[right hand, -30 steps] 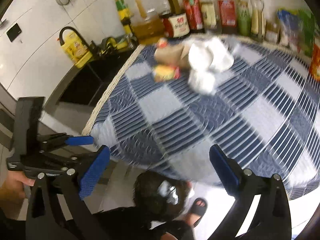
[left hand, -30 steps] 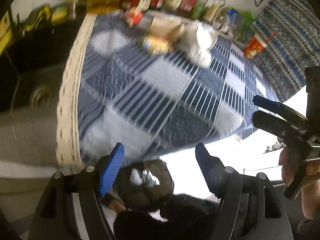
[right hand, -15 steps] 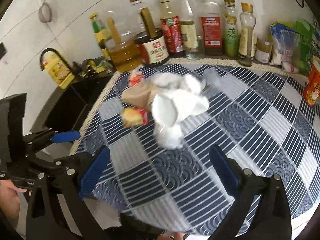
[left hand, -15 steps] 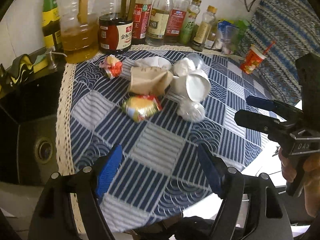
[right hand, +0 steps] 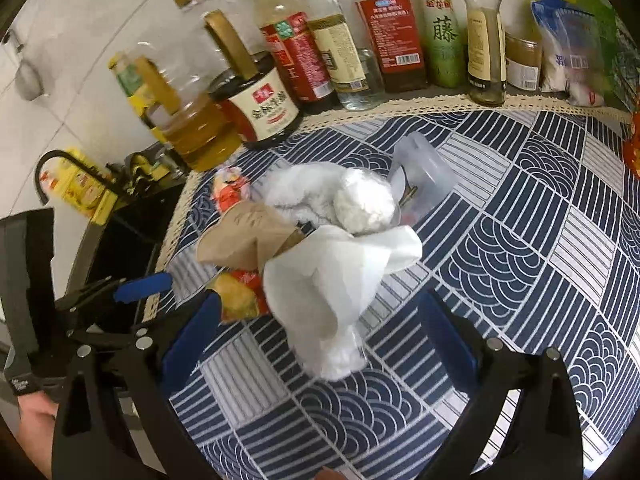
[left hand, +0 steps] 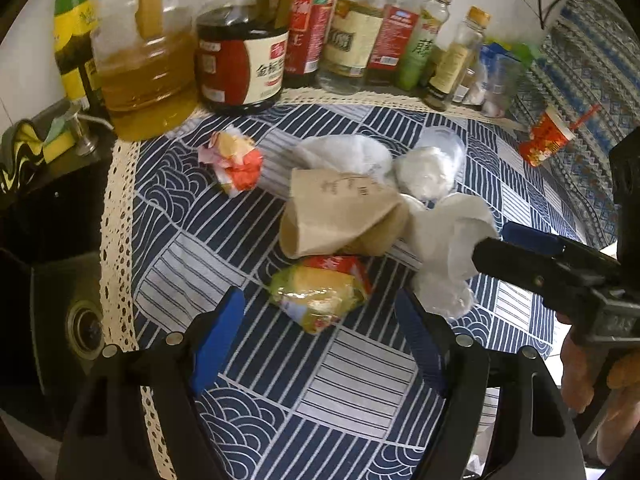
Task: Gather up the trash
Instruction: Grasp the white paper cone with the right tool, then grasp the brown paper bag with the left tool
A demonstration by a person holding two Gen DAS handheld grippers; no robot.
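Trash pile (left hand: 352,216) mid tablecloth (left hand: 360,380). Left gripper (left hand: 320,320) wide, yellow wrapper (left hand: 320,292) just ahead. Right gripper (right hand: 320,332) wide, straddling white tissue (right hand: 332,292).

Both grippers swung up from the floor and bench edge and closed in on the trash pile. The left gripper (left hand: 320,332) came to straddle the yellow wrapper (left hand: 320,294), fingers spread. The right gripper (right hand: 320,330) drew in around the white tissue (right hand: 332,292), fingers likewise apart.
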